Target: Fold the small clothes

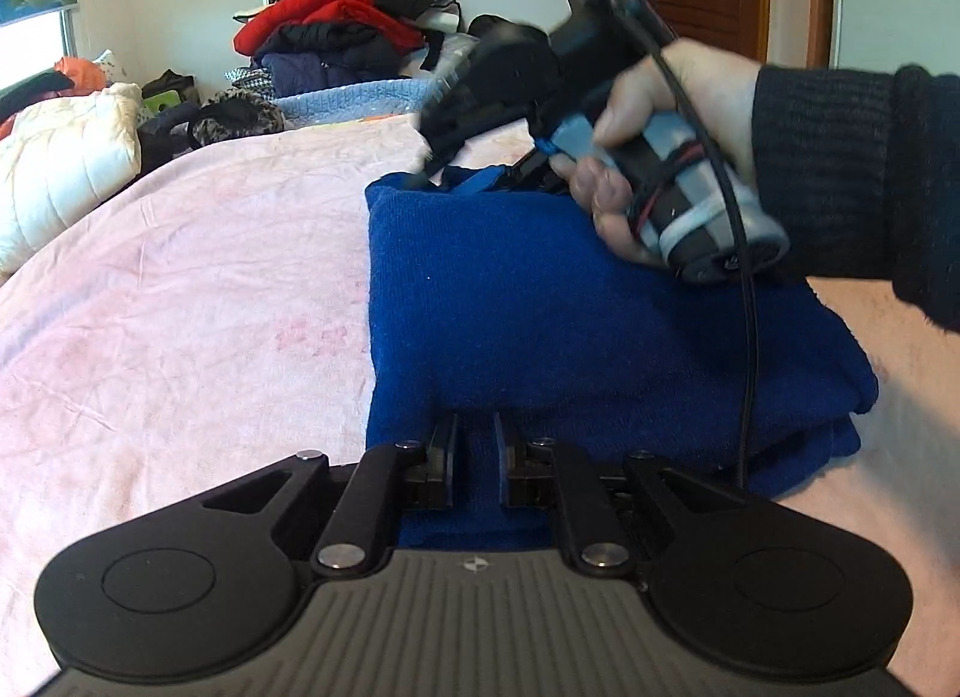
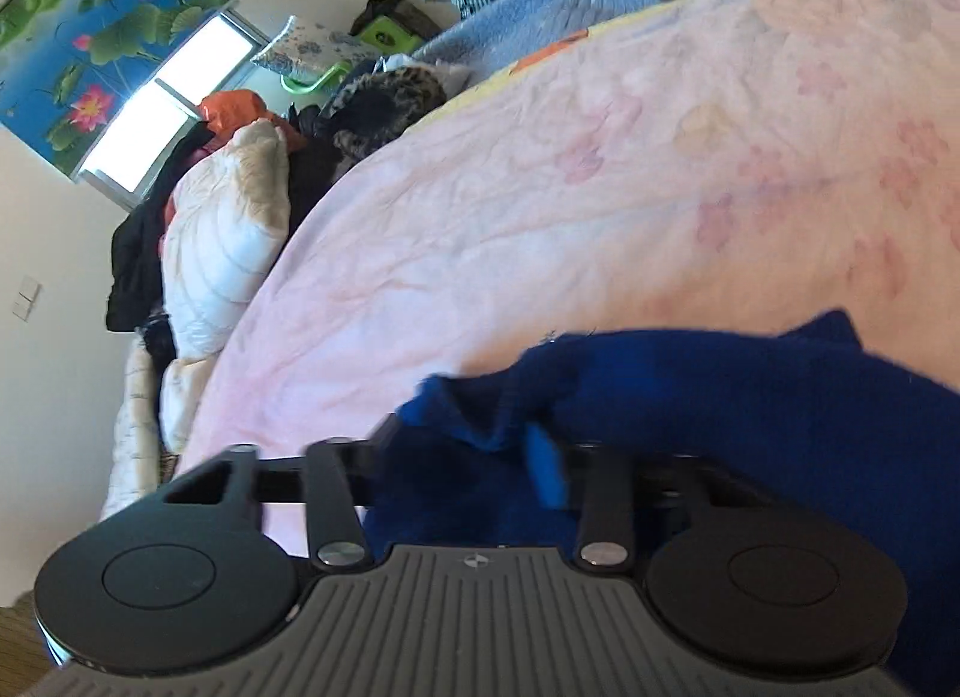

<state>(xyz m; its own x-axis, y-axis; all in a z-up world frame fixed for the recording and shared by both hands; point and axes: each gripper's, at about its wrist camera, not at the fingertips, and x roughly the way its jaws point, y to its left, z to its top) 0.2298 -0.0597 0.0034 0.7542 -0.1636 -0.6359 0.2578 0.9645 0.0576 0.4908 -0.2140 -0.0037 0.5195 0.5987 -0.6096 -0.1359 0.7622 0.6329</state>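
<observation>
- Currently the blue garment [image 1: 540, 307] lies folded on the pink bedspread [image 1: 180, 277].
- Left gripper [image 1: 475, 457] pinches its near edge; right gripper [image 1: 447, 169] seems to pinch the far edge.
- Uneven pulling could undo the fold.

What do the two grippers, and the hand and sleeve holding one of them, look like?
Both grippers are matt black with a ribbed grey top plate, round discs either side, silver rivets and a small cross mark. The left gripper has flat black fingers. The right gripper has a grey-taped handle, red wires and a black cable. The bare right hand emerges from a dark ribbed knit sleeve.
</observation>
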